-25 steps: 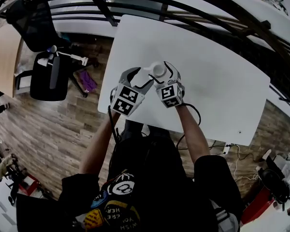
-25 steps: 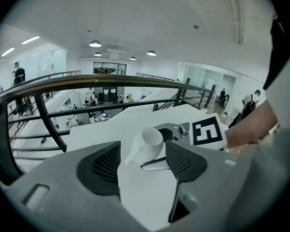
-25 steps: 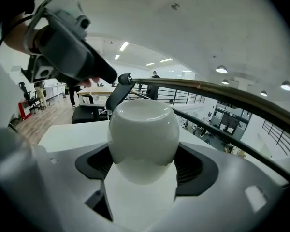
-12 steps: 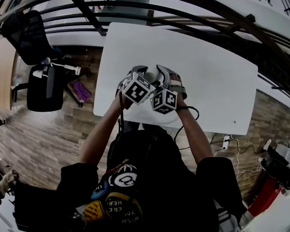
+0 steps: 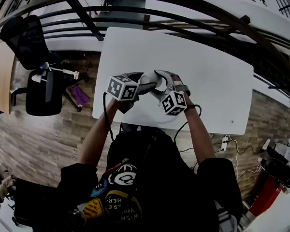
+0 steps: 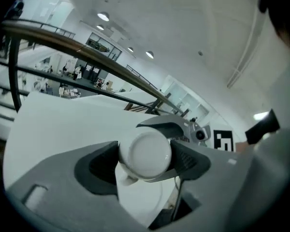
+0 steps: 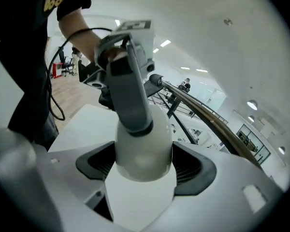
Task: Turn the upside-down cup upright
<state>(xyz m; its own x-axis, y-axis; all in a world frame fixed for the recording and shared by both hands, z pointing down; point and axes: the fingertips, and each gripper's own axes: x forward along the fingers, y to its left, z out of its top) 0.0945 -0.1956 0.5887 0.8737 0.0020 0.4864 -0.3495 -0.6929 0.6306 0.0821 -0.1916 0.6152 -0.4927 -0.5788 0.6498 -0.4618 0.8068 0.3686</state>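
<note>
- A white cup (image 5: pixel 149 78) is being held in the air between the two grippers, over the near part of a white table (image 5: pixel 212 71).
- The cup is being carried tilted. Its flat round base is being turned toward the left gripper's camera, and a small white lug, seemingly the handle, is showing low on the body's left side there.
- The cup's mouth is not being shown in any view, so what is inside it cannot be told.
- The right gripper (image 7: pixel 144 164) is being clenched on the cup, with both dark ribbed pads pressed against opposite sides of the body.
- The left gripper (image 6: pixel 145 162) is having its jaws closed with the cup between them, and both pads are lying against the cup's sides.
- In the right gripper view, one grey finger (image 7: pixel 130 91) of the left gripper is being seen laid along the upper side of the cup.
- Square black-and-white marker patterns are being carried on the left marker cube (image 5: pixel 122 87) and the right marker cube (image 5: pixel 174 103).
- Print on the person's black shirt (image 5: pixel 118 211) is being seen upside down from the head view. "WISH YOU" and "HERE" can be partly read.
- Yellow lettering on the black sleeve (image 7: pixel 53 4) is being cut off by the frame edge and cannot be read.
</note>
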